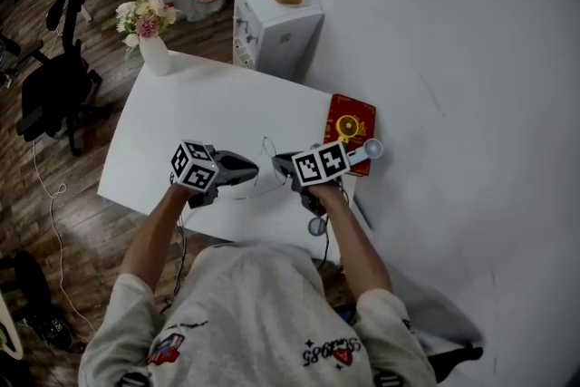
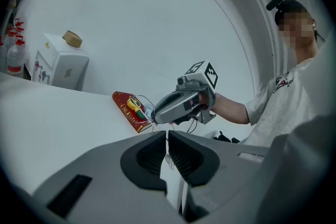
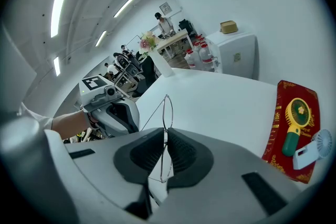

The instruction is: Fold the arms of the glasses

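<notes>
From the head view, the glasses [image 1: 265, 160] hang in the air over the near edge of the counter [image 1: 208, 104], stretched between the left gripper [image 1: 251, 168] and the right gripper [image 1: 280, 162], whose tips nearly meet. They are thin wire with nothing beneath them. If either grip lets go, I reckon they drop onto the counter or slide off its near edge.

In the left gripper view, the jaws are pinched together on one arm [image 2: 153, 123] of the glasses, a fine wire running up towards the right gripper [image 2: 154, 115]. The wire sits in a narrow slit between the pads. My worry is that swinging this gripper off the line of the hinge would bend the arm instead of folding it. Pulling outward could also drag the frame out of the other gripper.

In the right gripper view, the jaws are clamped on the front of the glasses [image 3: 167, 112], one rim standing above the pads and the other showing below. The held arm slants off towards the left gripper [image 3: 129, 114]. So small a hold on round wire could let the frame twist during the fold. A hard squeeze might warp a rim. I cannot make out the second arm.
</notes>
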A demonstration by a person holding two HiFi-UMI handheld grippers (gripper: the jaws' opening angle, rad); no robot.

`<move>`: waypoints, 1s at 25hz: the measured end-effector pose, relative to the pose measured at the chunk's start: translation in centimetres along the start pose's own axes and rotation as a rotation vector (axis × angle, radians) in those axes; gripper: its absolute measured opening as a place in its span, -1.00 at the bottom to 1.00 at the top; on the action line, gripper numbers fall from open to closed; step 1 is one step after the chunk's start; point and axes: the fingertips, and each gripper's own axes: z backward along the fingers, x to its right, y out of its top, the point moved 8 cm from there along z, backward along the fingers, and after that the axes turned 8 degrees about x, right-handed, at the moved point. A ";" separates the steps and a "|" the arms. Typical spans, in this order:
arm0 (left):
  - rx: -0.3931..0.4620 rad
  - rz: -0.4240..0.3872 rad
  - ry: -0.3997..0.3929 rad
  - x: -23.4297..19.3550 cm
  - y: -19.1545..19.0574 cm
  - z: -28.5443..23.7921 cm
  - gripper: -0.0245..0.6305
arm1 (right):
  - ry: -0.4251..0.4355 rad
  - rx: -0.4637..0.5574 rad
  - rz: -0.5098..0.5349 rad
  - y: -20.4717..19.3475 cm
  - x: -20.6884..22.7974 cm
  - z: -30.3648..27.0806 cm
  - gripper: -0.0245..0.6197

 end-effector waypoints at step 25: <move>0.013 -0.040 0.023 -0.2 1.3 -0.7 -0.88 | 0.015 0.011 0.014 -0.1 -0.2 -0.7 -0.84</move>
